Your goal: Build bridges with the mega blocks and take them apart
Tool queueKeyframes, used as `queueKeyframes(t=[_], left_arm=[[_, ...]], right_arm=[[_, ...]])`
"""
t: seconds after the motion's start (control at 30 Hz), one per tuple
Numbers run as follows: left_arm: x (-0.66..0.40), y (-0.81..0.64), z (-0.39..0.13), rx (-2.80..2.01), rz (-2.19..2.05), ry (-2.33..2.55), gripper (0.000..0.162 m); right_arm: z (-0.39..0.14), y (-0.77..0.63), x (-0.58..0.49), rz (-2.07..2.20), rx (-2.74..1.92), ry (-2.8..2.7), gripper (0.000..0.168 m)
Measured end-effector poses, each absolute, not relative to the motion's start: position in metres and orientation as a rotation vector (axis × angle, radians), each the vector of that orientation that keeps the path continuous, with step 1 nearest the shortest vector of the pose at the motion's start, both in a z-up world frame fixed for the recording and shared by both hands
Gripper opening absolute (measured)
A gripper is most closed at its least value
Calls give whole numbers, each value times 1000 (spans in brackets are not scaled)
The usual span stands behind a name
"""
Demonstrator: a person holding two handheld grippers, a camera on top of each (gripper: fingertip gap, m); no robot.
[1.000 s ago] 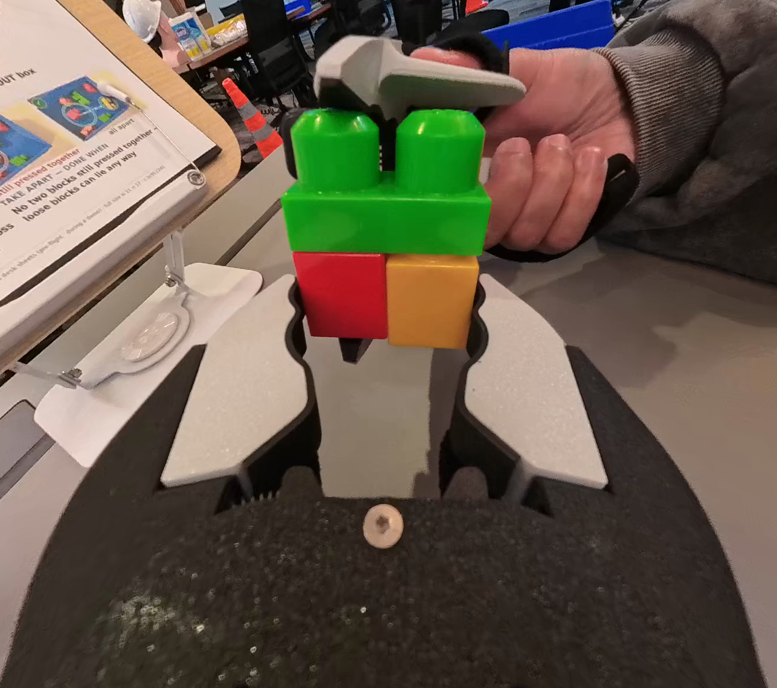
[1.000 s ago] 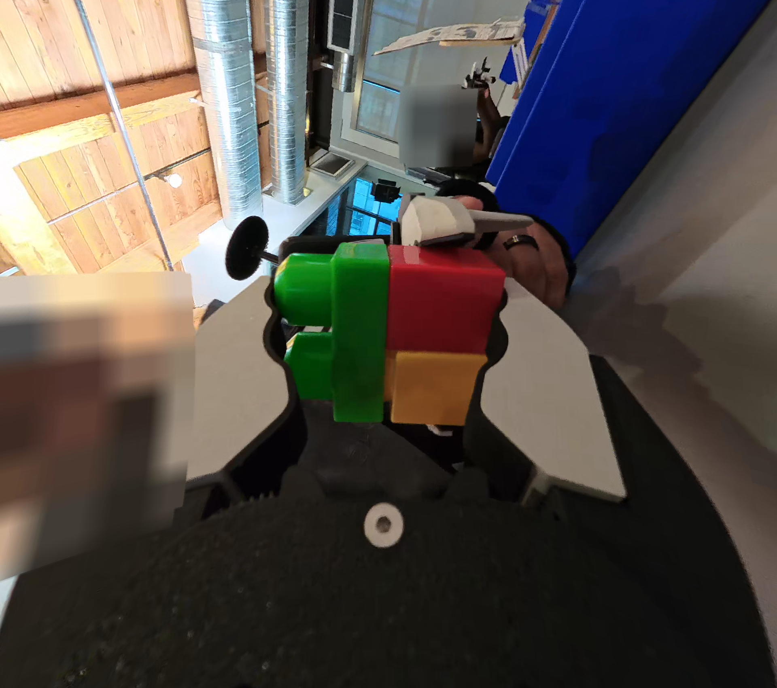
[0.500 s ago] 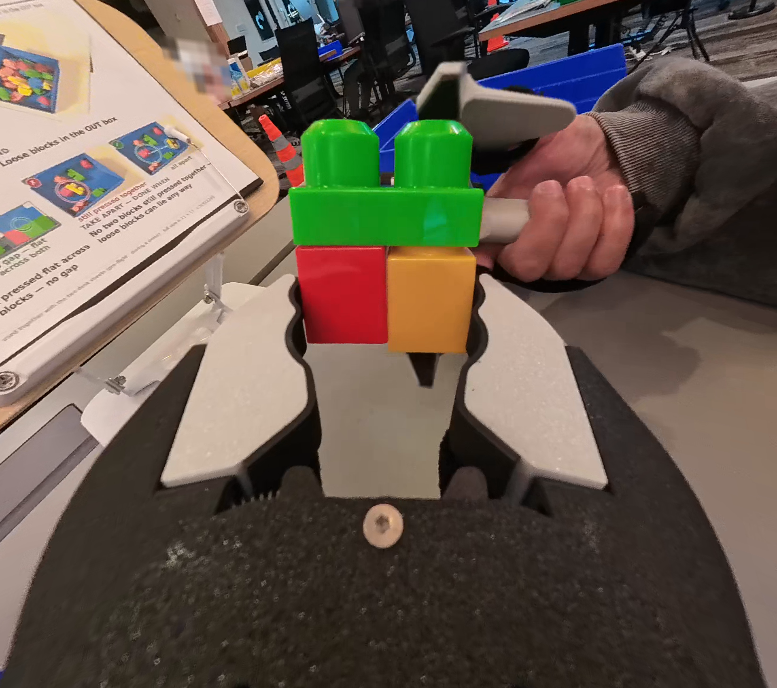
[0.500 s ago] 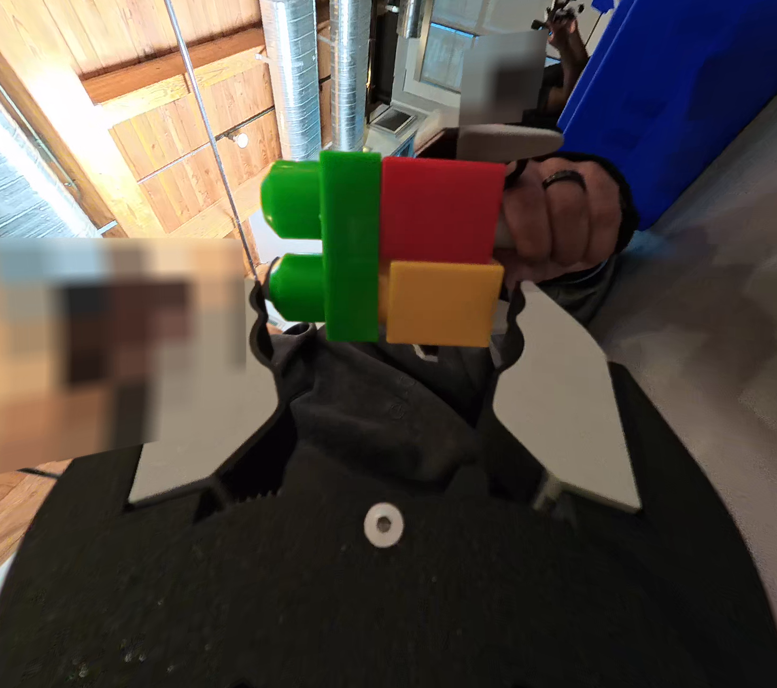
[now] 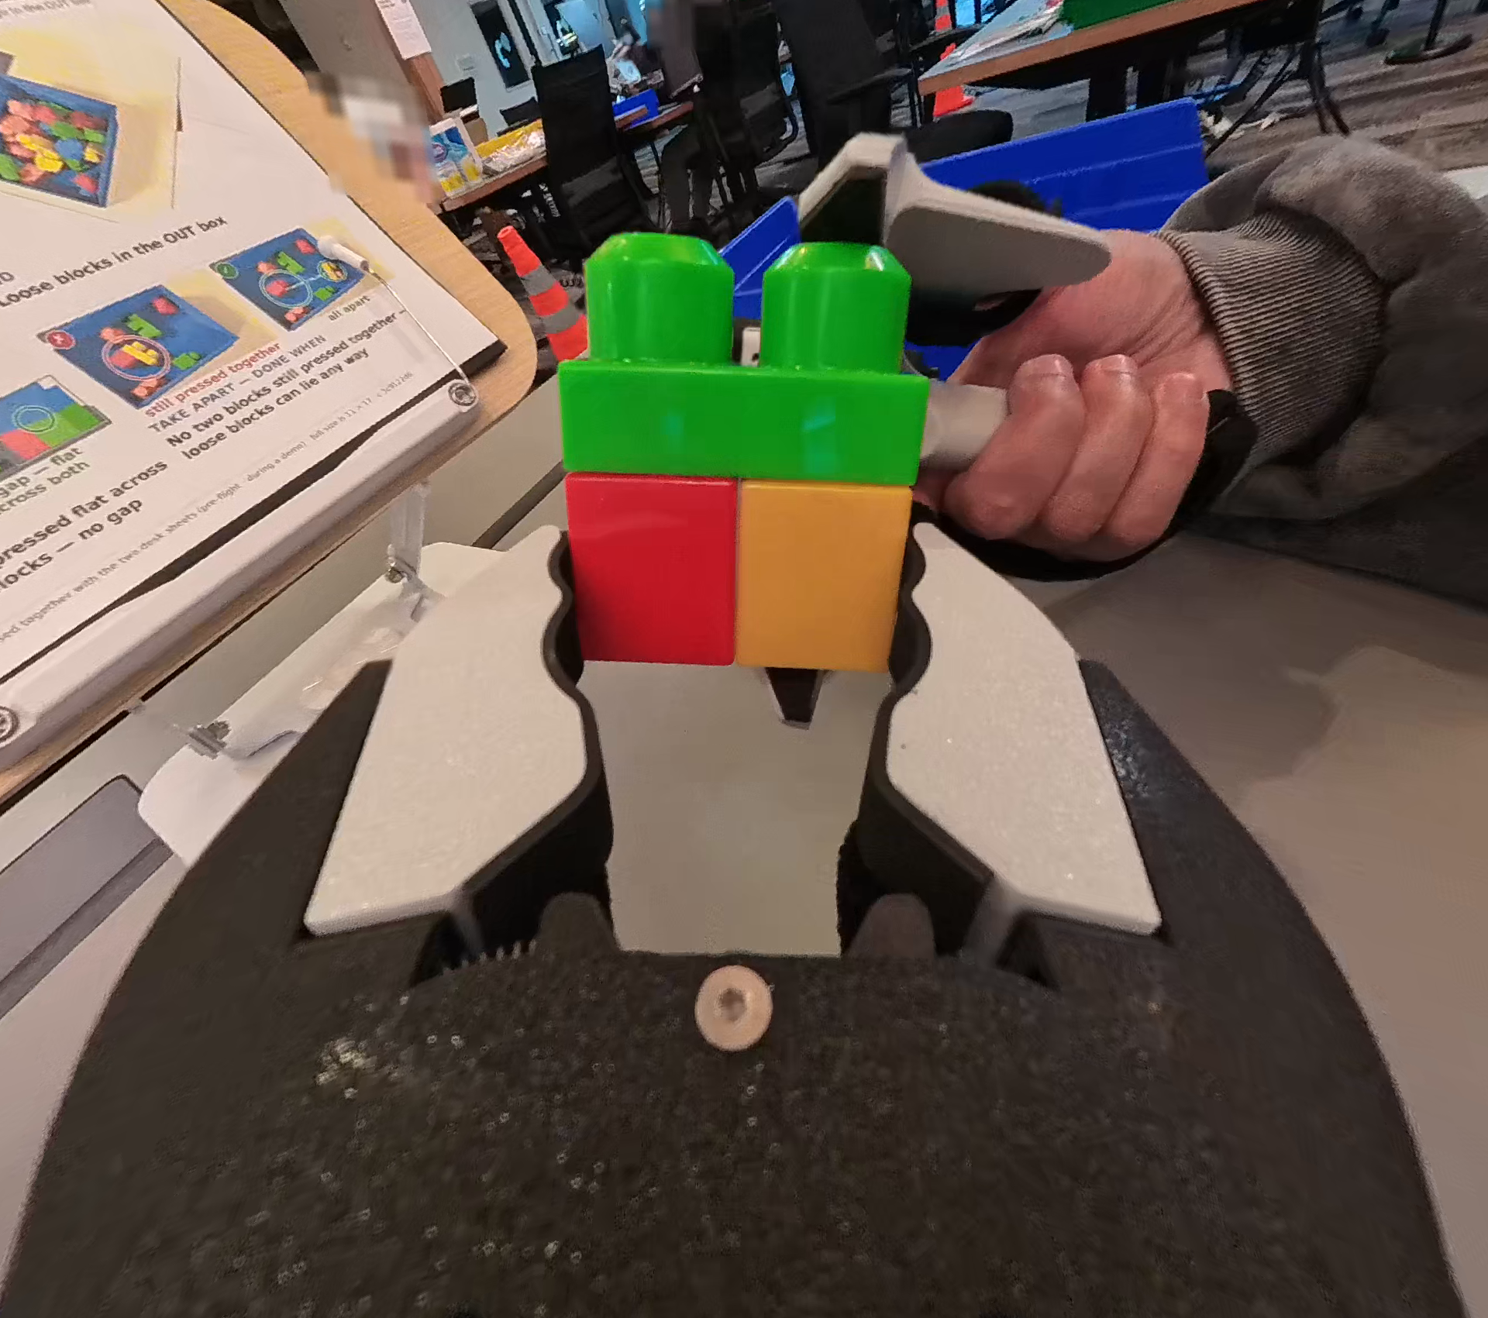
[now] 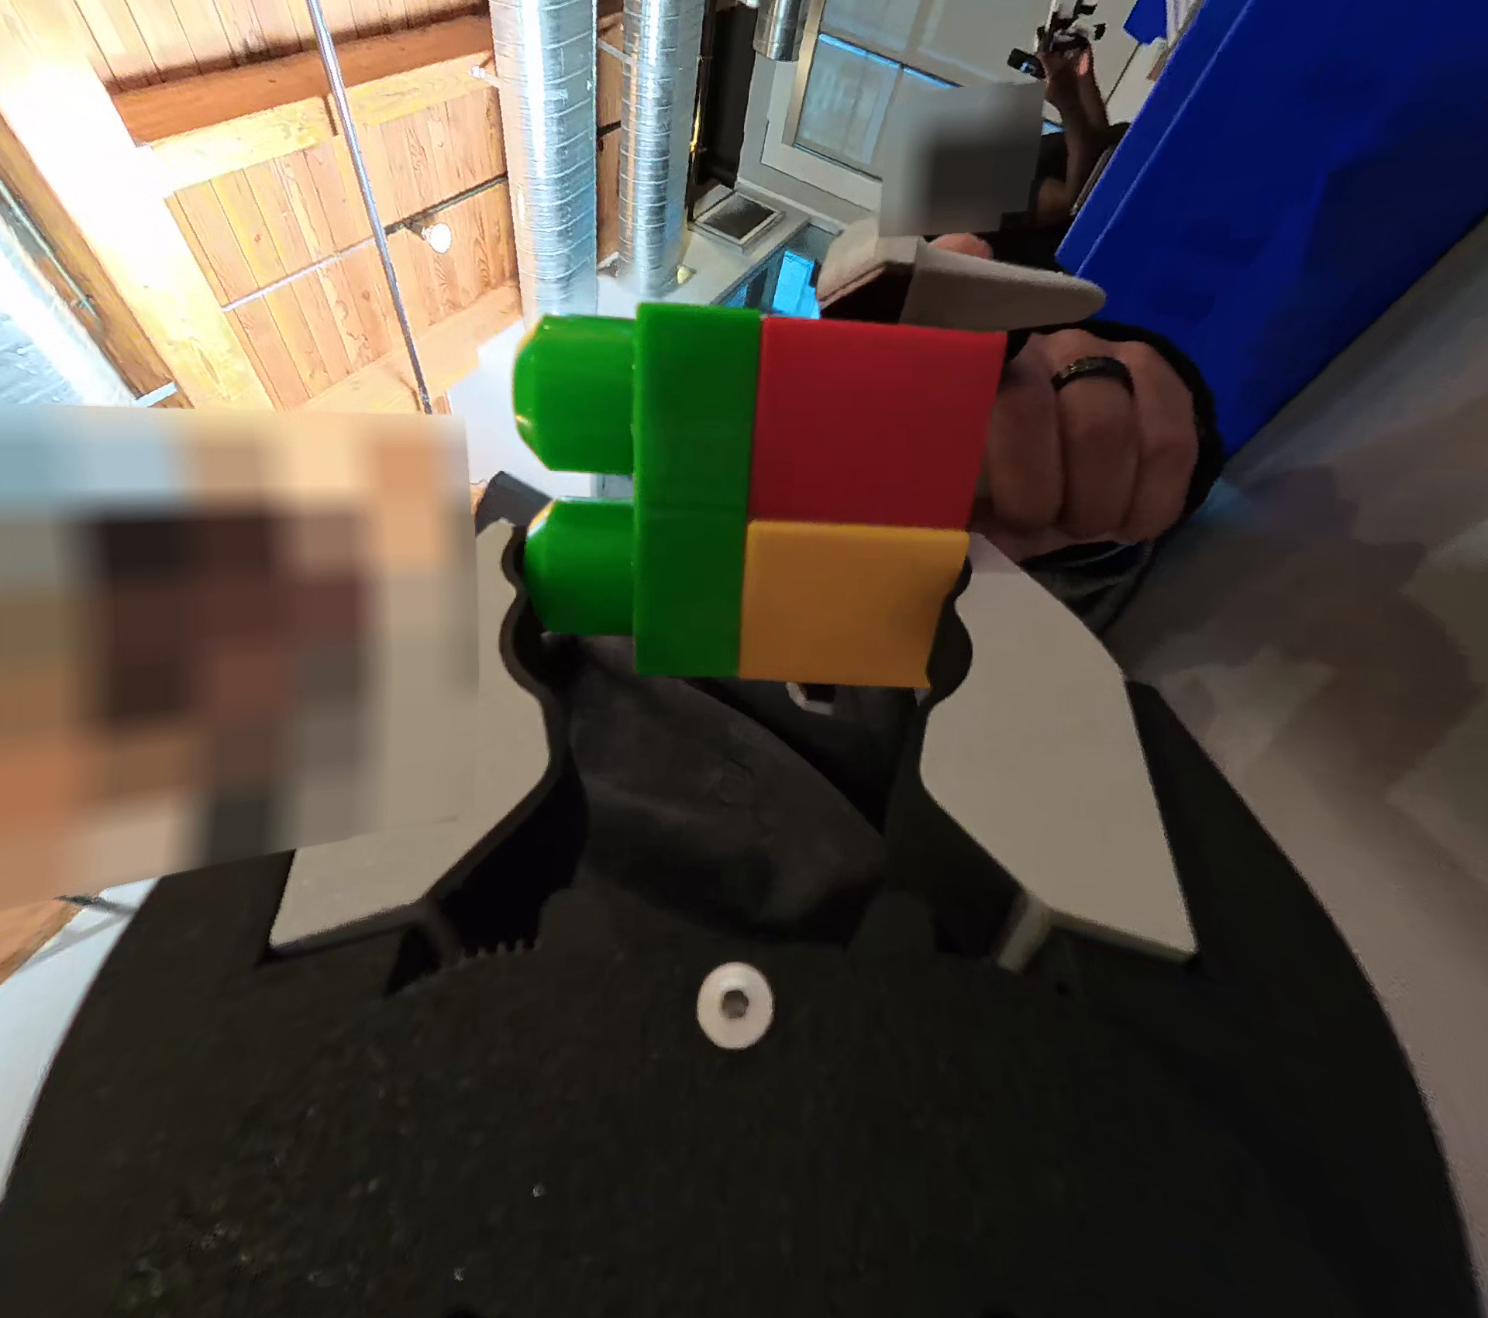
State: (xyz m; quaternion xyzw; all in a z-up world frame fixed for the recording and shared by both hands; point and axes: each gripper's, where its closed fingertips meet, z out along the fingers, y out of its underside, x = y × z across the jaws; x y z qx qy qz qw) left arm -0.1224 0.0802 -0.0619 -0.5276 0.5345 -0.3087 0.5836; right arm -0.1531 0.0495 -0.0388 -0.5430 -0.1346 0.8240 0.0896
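**grey table and what stands on it**

the table point(image 5: 1208, 756) has a plain grey top. on its left side lies a white base plate point(image 5: 241, 740), with a slanted instruction board point(image 5: 201, 329) above it. at the far side stands a blue bin point(image 5: 1087, 168). a grey sleeve point(image 5: 1353, 394) rests on the right part.

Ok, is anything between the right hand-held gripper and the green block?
Nothing visible. The right hand-held gripper is open around the bridge, one finger beside the studs of the green block; the left hand-held gripper clamps its lower blocks.
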Motion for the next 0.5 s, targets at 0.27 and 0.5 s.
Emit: queueKeyframes(t=[0.27,0.5], left_arm=[[-122,76,-55,-1201,-757,1224,75],[-123,78,-56,-1208,-736,1220,75]], right_arm=[[-32,46,-153,2546,-1553,-385,97],[-33,49,-153,2519,-1558,-359,98]])
